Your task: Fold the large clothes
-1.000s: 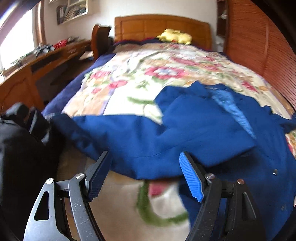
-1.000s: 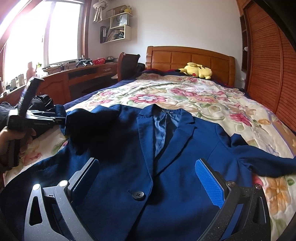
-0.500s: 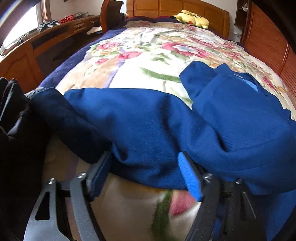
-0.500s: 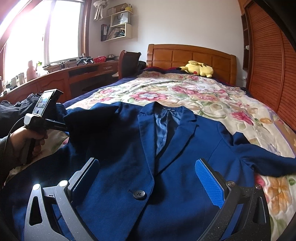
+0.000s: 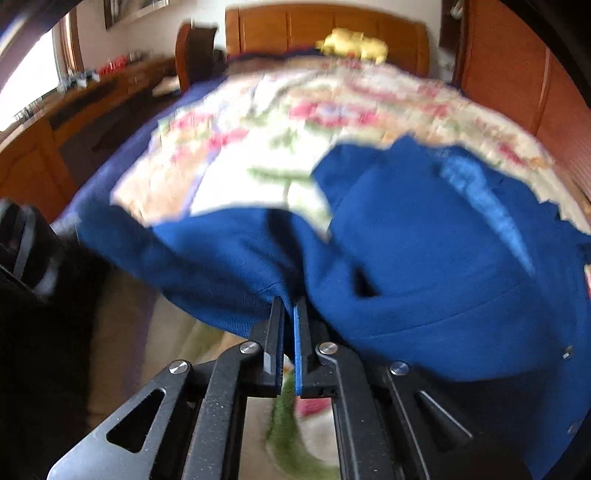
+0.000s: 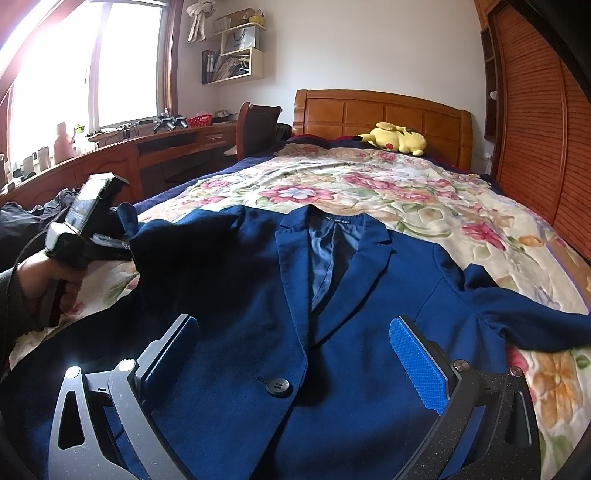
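In the left wrist view, which is blurred, the left gripper (image 5: 289, 314) has its two fingers drawn almost together, with only a thin slit between the pads, and they pinch a fold of the blue blazer (image 5: 424, 266) right at their tips. The cloth rises from the pinch and spreads ahead and to the right of the gripper, while a sleeve (image 5: 155, 251) trails off to its left. Beyond the blazer lies the floral bedspread (image 5: 280, 122), and a yellow plush toy (image 5: 352, 42) sits far ahead against the wooden headboard (image 5: 325, 29). In the right wrist view, the right gripper (image 6: 295, 354) is spread wide with nothing between its fingers; it hangs over the blazer's front, the blue-padded finger (image 6: 419, 365) to the right and the dark one to the left, neither clearly touching the cloth. A black button (image 6: 279, 386) lies just ahead, between the fingers, and the lapels (image 6: 332, 251) open farther ahead. Off to the left, the left gripper (image 6: 127, 245) clamps the bunched sleeve, held by the person's hand (image 6: 40, 284).
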